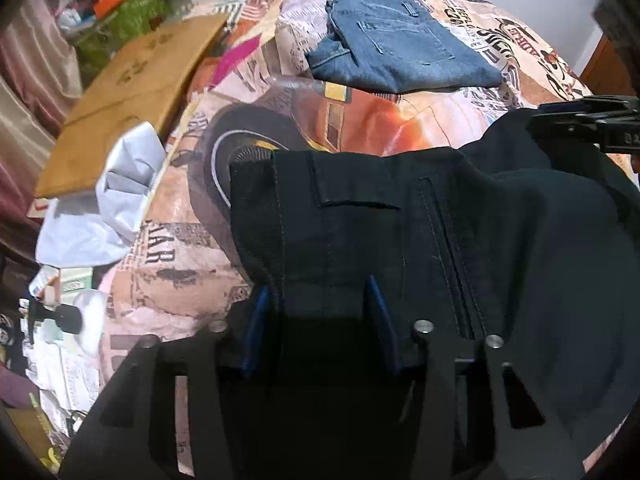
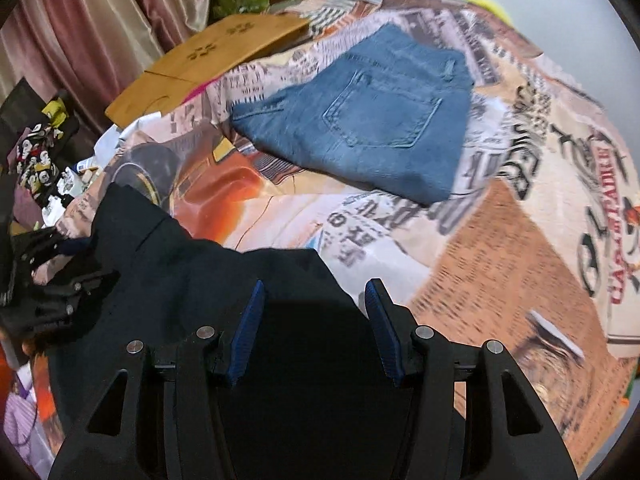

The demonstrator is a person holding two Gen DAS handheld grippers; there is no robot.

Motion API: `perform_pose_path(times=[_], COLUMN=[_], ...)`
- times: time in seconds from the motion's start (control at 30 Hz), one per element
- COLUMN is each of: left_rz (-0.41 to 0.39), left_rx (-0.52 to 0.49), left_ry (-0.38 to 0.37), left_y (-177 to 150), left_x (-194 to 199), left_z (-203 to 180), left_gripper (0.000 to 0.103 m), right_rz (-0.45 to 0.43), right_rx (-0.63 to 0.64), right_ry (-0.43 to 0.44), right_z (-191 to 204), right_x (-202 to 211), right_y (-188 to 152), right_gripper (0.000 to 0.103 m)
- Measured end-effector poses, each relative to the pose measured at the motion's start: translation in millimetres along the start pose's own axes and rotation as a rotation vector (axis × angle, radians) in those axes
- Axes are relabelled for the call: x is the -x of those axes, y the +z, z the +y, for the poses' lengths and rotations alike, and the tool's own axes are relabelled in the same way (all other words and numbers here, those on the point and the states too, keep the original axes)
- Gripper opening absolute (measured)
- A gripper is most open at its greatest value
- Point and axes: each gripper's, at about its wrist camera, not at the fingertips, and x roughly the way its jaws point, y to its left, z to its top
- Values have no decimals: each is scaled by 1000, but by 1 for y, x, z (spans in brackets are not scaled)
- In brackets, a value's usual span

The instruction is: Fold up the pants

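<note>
Both grippers, left point(image 1: 320, 320) and right point(image 2: 316, 328), spread wide with dark pants point(image 1: 400, 220) draped between blue pads but unclamped, waistband pointing away toward folded jeans point(image 2: 360, 120), long axis unclear, on patterned bedspread point(image 2: 500, 260).

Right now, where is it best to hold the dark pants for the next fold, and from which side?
Probably the waistband edge of the dark pants, from the near side, one gripper toward each corner. That edge lies flat and stitched; the right part bunches. The left gripper and right gripper stand open over it.
</note>
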Motion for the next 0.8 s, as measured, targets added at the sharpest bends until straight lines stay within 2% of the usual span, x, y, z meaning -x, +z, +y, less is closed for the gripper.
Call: perform_pose_path(times=[0.07, 0.1, 0.13, 0.17, 0.2, 0.23, 0.27, 0.37, 0.43, 0.6, 0.67, 0.73, 0.8], left_rz=[-17, -23, -27, -28, -30, -33, -33, -35, -19, -1, -12, -34, -48], left_rx=[-5, -5, -3, -3, -7, -16, -24, -64, -47, 0, 33, 79, 124], left_ry=[46, 60, 72, 86, 94, 109, 117, 234, 253, 163, 114, 59, 14], left_y=[-3, -5, -7, -9, -11, -14, -16, -22, -26, -21, -20, -19, -20], left_x=[4, 6, 7, 8, 9, 11, 11, 9, 5, 21, 38, 57, 72], left_z=[1, 2, 4, 5, 5, 5, 5, 5, 13, 24, 29, 35, 39], left_gripper=[31, 29, 25, 23, 23, 23, 23, 20, 15, 15, 16, 21, 41], right_rz=[10, 2, 0, 0, -16, -35, -48, -90, -98, -96, -111, -146, -189], right_rx=[-1, 1, 6, 10, 18, 29, 40, 69, 76, 49, 15, -3, -7], right_ry=[41, 46, 43, 33, 32, 26, 16, -37, -68, -123, -128, -125, -127], right_z=[2, 3, 4, 5, 7, 8, 9, 12, 13, 14, 13, 12, 11], right_x=[-7, -7, -9, -10, -7, -5, -3, 3, 3, 7, 23, 46, 74], right_y=[1, -1, -2, -3, -4, -5, -5, -1, 2, 5, 3, -2, -13], right_gripper=[46, 40, 24, 16, 15, 9, 7, 6, 6, 7, 15, 17, 25])
